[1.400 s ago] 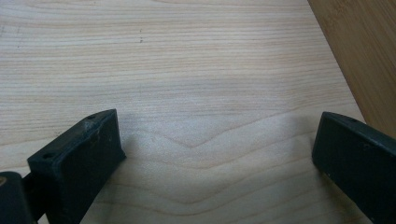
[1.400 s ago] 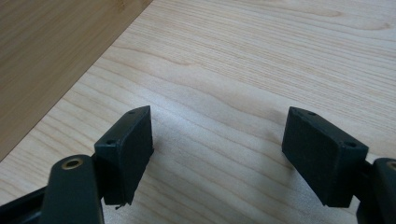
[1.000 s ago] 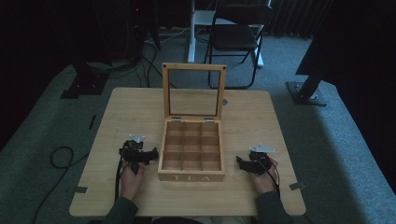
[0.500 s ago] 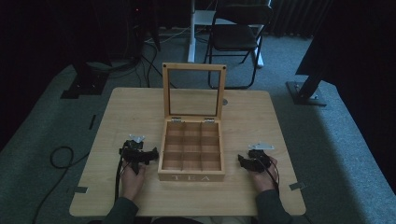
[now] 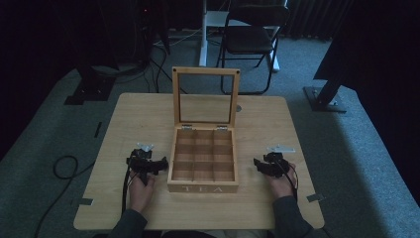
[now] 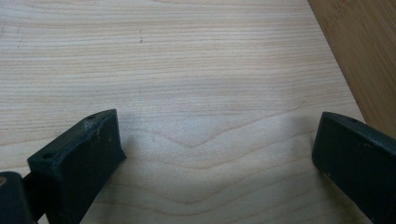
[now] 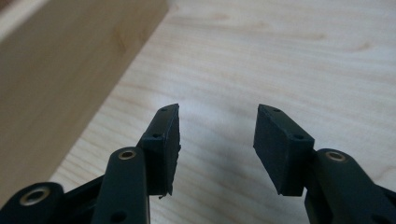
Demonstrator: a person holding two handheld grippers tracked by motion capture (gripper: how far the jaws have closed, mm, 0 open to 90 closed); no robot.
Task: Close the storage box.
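Spanning most of the high view, the pale wooden counter (image 5: 124,124) carries a wooden tea box (image 5: 203,161) near its front edge, with its glass-paned lid (image 5: 205,96) standing upright and the compartments bare. Left of the box, the left hand-held gripper (image 5: 157,164) rests released, jaws spread wide. Right of the box, the right hand-held gripper (image 5: 258,163) also sits released, grasping nothing.

Setting, as I see it from my station: a lab or studio space. Evidence: grey carpet (image 5: 44,134); black drapes (image 5: 44,34) along the walls; stand bases (image 5: 324,99) on the floor; loose cables (image 5: 62,166); a folding chair (image 5: 250,39); one plain wooden table (image 5: 133,114).
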